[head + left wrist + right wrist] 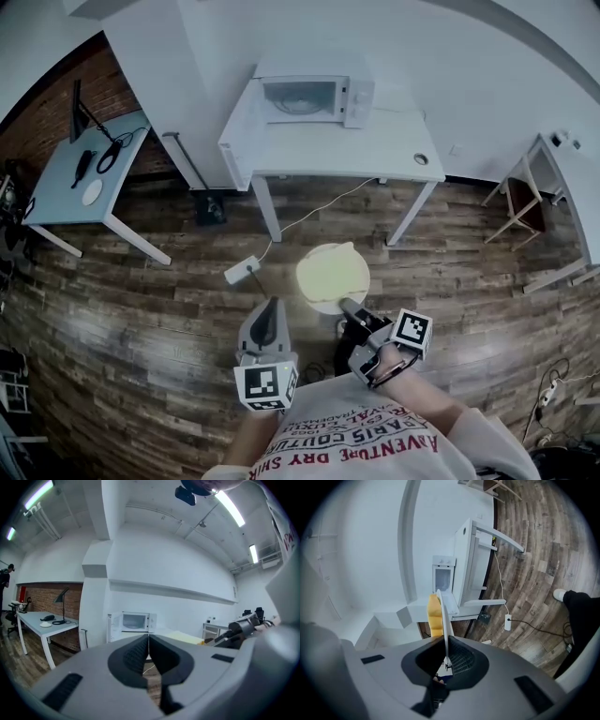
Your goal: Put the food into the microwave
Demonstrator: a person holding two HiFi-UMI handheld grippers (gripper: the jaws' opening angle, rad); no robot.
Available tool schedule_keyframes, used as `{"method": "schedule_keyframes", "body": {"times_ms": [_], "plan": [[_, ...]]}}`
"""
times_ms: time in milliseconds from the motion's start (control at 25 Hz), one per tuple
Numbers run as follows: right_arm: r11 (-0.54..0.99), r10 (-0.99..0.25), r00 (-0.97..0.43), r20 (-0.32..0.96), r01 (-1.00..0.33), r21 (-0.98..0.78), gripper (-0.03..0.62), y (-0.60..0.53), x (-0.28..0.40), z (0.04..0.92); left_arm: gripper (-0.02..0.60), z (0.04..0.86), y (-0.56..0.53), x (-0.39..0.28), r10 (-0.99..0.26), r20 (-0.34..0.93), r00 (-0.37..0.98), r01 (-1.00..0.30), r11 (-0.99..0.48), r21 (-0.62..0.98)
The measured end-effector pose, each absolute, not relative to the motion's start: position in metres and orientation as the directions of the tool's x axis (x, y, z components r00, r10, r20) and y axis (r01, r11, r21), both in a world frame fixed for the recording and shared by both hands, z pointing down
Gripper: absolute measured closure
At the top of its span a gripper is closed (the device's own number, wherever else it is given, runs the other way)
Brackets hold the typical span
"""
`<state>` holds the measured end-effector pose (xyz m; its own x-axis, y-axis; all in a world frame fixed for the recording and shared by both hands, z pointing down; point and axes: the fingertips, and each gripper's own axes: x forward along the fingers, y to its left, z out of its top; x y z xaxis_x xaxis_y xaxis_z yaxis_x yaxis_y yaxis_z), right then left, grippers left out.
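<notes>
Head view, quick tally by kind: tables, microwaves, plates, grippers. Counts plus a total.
tables: 3 (white centre table, pale table with desk lamp, white table at right edge)
white microwave: 1
round white plate of yellow food: 1
grippers: 2 (left gripper, right gripper)
total: 7

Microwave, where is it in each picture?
Head view: microwave top centre, on the white table.
Left gripper view: microwave mid-picture, just above the closed fingers.
Right gripper view: microwave near centre, tipped sideways, above the plate rim.
Shared landmark: the white table under it.
</notes>
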<state>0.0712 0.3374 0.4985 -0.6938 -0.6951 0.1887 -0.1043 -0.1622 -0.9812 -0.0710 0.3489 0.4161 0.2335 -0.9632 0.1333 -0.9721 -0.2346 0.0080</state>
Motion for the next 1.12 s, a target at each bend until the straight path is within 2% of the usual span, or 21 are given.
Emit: {"method": "schedule_keyframes", "body": {"times_ms": [360, 680, 1120], "plan": [[-0.123, -0.671, -0.726, 0.15, -0.09, -0.988, 0.572, 0.198, 0.134, 0.476, 0.574, 0.405, 0.226, -0.032, -0.98, 0.124, 0.155, -0.988, -0.154, 0.024], [-0.161, -0.652, -0.734, 0.189, -0.11, -0.981, 0.572, 0.112, 0.179, 0.482, 0.574, 0.402, 0.146, 0.004, -0.983, 0.131, 0.127, -0.992, -0.124, 0.032], [-0.195, -0.649, -0.733, 0.205, -0.101, -0.976, 0.572, 0.032, 0.17, 0.5, 0.574, 0.422, 0.063, -0.008, -0.975, 0.179, 0.131, -0.991, -0.123, 0.052]]}}
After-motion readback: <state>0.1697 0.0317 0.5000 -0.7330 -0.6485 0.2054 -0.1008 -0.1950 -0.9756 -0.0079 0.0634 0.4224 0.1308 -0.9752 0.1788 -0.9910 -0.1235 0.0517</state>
